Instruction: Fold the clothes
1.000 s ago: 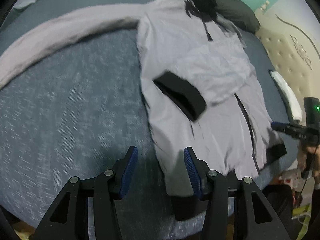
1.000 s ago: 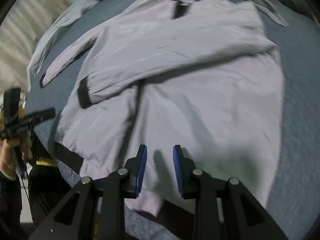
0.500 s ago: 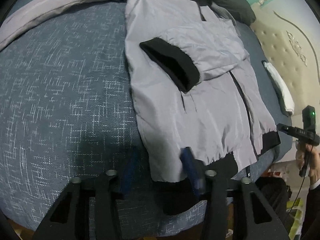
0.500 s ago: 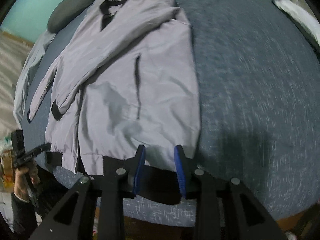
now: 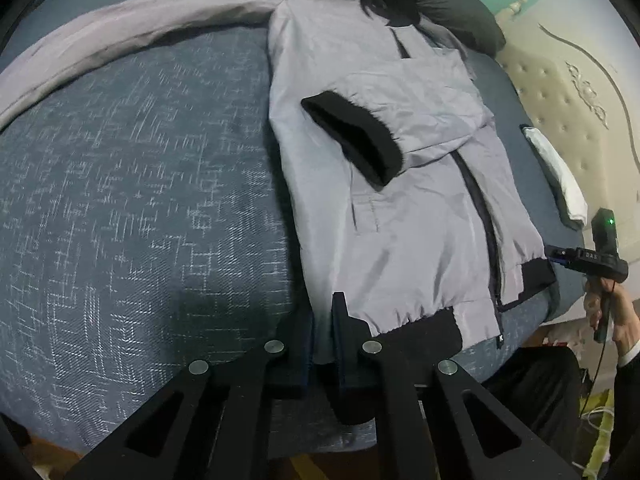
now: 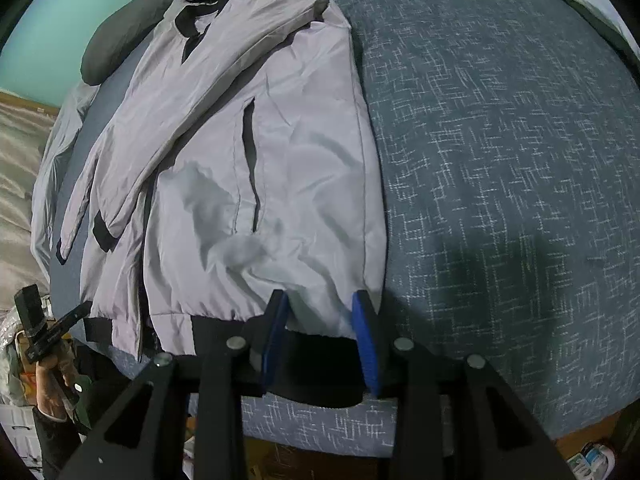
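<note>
Where the blue patterned bed (image 5: 132,208) fills most of both views, a pale grey jacket (image 5: 404,216) lies flat across it, front side up, hem toward the near edge. Its one sleeve (image 5: 404,120) is folded across the chest, the black cuff (image 5: 356,140) resting on the front panel; the other sleeve (image 5: 132,28) stretches away over the bed, unfolded. A dark zipper line (image 5: 480,220) runs down the front to the black hem band (image 5: 420,330). A dark pillow (image 5: 460,16) sits beyond the collar, and a folded white cloth (image 5: 556,172) lies near the bed's far side by a padded headboard (image 5: 560,92).

Left tool (image 5: 322,332): fingers drawn close together, clamped on the jacket's hem corner at the near bed edge, grey fabric pinched between them.

Right tool (image 6: 320,336): blue pads (image 6: 274,340) stand apart, straddling the opposite hem corner, fabric and black band lying between them; not closed on it.

In the left wrist view, the right hand (image 5: 608,312) is seen off the bed edge gripping its handle.
</note>
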Tool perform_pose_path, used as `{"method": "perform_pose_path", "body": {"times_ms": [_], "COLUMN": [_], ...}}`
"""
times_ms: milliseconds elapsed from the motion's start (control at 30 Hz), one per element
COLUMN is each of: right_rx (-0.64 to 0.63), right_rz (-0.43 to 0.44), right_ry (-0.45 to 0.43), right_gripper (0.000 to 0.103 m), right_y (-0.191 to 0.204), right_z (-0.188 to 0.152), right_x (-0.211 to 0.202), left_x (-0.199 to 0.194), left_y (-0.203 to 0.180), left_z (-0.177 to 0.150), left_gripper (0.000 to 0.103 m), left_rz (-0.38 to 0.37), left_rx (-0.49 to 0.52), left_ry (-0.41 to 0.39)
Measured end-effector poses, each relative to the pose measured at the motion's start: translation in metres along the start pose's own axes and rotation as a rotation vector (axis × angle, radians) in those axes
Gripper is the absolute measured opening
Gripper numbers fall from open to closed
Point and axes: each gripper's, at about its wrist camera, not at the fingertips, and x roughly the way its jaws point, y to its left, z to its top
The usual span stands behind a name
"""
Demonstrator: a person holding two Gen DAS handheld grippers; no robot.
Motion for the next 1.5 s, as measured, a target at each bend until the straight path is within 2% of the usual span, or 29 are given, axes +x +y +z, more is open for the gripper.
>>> {"method": "perform_pose_path", "body": {"times_ms": [100, 400, 433, 500, 567, 633, 767, 900, 1033, 1133, 1233, 1500], "right_rx": [0.034, 0.029, 0.021, 0.010, -0.009, -0.042, -0.053, -0.059, -0.066, -0.144, -0.232, -0.289], "right_rz": [-0.003, 0.028, 0.019, 0.013, -0.001, -0.030, -0.038, -0.049, -0.061, 0.032, 0.096, 0.158], "right_ry": [0.004, 0.053, 0.055, 0.050, 0.048, 0.048, 0.063, -0.007, -0.082, -0.080, -0.038, 0.006], "right_gripper": [0.044, 0.045, 0.042, 0.020, 0.013, 0.011, 0.012, 0.025, 0.026, 0.026, 0.026, 0.024], "right_y": [-0.006, -0.010, -0.009, -0.009, -0.009, -0.008, -0.011, -0.002, 0.009, 0.033, 0.081, 0.143], "right_z": [0.000, -0.009, -0.010, -0.013, -0.015, -0.017, -0.019, -0.015, -0.010, -0.007, 0.005, 0.008], "right_x": [0.001, 0.014, 0.016, 0.014, 0.009, 0.001, -0.001, -0.019, -0.038, -0.038, -0.014, 0.035], "left_x": [0.007, 0.003, 0.002, 0.001, -0.001, 0.000, 0.005, 0.003, -0.012, -0.028, -0.038, -0.054], "left_y": [-0.003, -0.007, -0.008, -0.007, -0.007, -0.006, -0.010, -0.012, -0.007, -0.004, -0.007, -0.020], "left_z": [0.000, 0.002, 0.003, 0.004, 0.005, 0.006, 0.010, 0.012, 0.013, 0.011, 0.015, 0.030], "left_gripper": [0.009, 0.009, 0.009, 0.009, 0.009, 0.009, 0.009, 0.012, 0.016, 0.021, 0.023, 0.030], "left_rz": [0.019, 0.022, 0.021, 0.023, 0.027, 0.033, 0.042, 0.040, 0.066, 0.081, 0.073, 0.051], "left_rx": [0.007, 0.022, 0.021, 0.022, 0.026, 0.030, 0.036, 0.034, 0.025, 0.022, 0.028, 0.040], "left_ry": [0.008, 0.003, 0.002, 0.001, 0.000, 0.002, 0.010, 0.006, -0.015, -0.051, -0.078, -0.137]}}
